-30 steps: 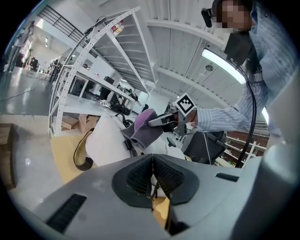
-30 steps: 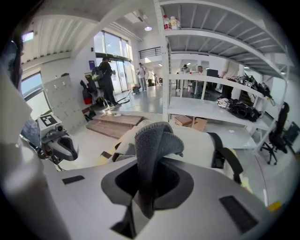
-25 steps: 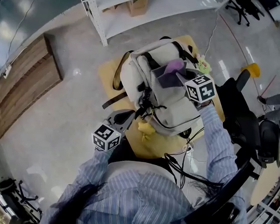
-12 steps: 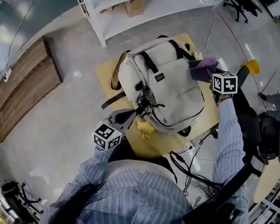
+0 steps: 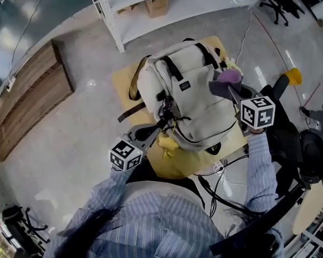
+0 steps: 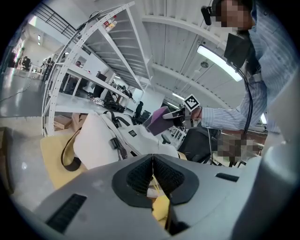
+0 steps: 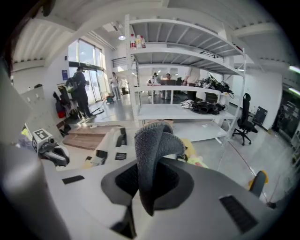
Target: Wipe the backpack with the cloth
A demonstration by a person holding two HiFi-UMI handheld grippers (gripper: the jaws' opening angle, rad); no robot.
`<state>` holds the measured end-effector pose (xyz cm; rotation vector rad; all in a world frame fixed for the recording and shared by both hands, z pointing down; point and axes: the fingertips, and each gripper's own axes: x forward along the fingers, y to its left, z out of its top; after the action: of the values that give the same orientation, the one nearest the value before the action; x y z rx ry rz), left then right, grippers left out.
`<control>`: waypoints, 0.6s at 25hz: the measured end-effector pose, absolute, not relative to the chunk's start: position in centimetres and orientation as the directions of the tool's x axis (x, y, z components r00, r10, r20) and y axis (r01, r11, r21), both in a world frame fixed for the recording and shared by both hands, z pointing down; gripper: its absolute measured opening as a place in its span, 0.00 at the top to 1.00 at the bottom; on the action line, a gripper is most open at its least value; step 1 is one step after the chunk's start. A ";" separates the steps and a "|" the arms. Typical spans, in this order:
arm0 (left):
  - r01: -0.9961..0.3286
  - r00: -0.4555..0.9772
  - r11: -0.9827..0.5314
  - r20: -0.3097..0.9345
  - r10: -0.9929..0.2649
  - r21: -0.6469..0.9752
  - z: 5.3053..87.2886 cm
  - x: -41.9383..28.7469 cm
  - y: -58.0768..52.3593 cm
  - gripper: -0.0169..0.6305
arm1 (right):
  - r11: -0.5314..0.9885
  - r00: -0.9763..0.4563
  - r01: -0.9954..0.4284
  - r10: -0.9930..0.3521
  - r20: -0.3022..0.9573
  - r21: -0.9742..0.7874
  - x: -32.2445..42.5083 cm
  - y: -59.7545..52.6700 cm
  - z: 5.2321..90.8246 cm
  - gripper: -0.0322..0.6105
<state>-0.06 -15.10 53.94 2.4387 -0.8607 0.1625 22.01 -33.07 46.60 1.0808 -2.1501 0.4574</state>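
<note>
On the yellow table point(image 5: 125, 82), the backpack point(image 5: 191, 108) is getting another pass
The stroke ran off the pack's far right edge and now swings back nearer along its right flank, so wiping looks well under way; the right sleeve point(image 5: 259, 162) reaches forward, right gripper point(image 5: 228, 91) clenched on the purple cloth point(image 5: 228, 78); left gripper point(image 5: 150, 131), jaws pressed together, sits at the near edge
</note>
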 end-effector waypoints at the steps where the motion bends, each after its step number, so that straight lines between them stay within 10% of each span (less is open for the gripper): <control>1: -0.610 0.790 -0.649 0.284 -0.543 0.454 53.9 0.1 -15.0 0.97 | 0.621 -0.455 -0.784 -0.547 0.702 -0.024 20.5 -32.0 46.6 0.89; 15: -0.583 0.811 -0.674 0.282 -0.512 0.453 53.6 1.9 -14.4 0.97 | 0.783 -0.650 -0.569 -0.242 0.720 -0.251 5.1 -19.6 54.7 0.89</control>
<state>1.90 -14.42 53.63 2.4593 -0.8081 0.1780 5.07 -19.59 54.68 0.5989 -2.2749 0.6082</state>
